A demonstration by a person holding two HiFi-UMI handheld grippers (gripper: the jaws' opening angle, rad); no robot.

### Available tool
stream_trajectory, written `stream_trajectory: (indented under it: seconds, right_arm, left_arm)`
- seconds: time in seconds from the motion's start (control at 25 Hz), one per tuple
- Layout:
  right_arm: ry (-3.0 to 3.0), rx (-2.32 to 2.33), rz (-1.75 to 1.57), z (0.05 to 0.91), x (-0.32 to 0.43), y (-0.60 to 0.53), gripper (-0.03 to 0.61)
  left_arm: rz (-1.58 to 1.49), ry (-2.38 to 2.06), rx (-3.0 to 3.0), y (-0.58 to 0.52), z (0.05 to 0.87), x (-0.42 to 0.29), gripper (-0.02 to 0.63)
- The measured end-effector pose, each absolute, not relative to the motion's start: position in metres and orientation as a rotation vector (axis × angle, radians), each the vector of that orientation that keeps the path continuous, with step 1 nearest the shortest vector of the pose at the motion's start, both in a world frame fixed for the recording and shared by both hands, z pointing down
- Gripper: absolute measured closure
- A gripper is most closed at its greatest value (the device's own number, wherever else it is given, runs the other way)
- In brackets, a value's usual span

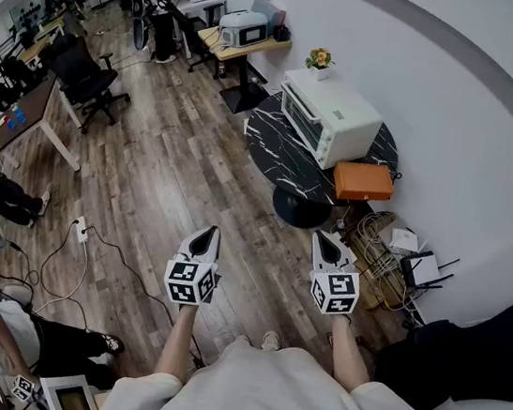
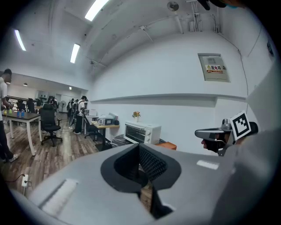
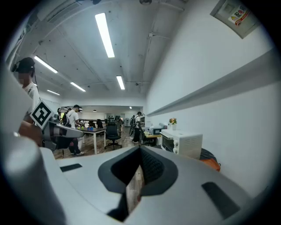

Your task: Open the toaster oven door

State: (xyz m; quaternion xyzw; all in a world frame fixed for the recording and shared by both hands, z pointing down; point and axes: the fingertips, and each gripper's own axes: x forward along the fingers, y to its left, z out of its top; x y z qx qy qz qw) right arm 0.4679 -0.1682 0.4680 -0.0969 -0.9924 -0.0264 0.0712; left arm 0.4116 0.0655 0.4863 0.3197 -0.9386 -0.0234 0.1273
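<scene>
Light comes from long ceiling tubes (image 3: pixel 104 34); in my right gripper view they burn out to plain white, and the strips (image 2: pixel 94 9) in the left gripper view do the same; the room is evenly bright, with only soft shadows; the floor (image 1: pixel 166 177) has a dull sheen; the head view looks greyer and flatter. All three views are fisheye; straight lines bow, and the corners of both gripper views go black. Close to the lens my left gripper (image 2: pixel 139 154) and right gripper (image 3: pixel 140 151) are soft and out of focus; the far room stays fairly sharp.
</scene>
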Motion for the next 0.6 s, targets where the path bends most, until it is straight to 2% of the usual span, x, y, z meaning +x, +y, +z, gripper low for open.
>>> stream_trajectory:
  seconds: [0.6]
  right_arm:
    - [-3.004, -0.396, -0.012, 0.4668, 0.4666, -0.1684, 0.564]
  left_arm:
    - [-0.066, -2.732, 0.926, 0.0554, 0.4883, 0.4099, 0.603]
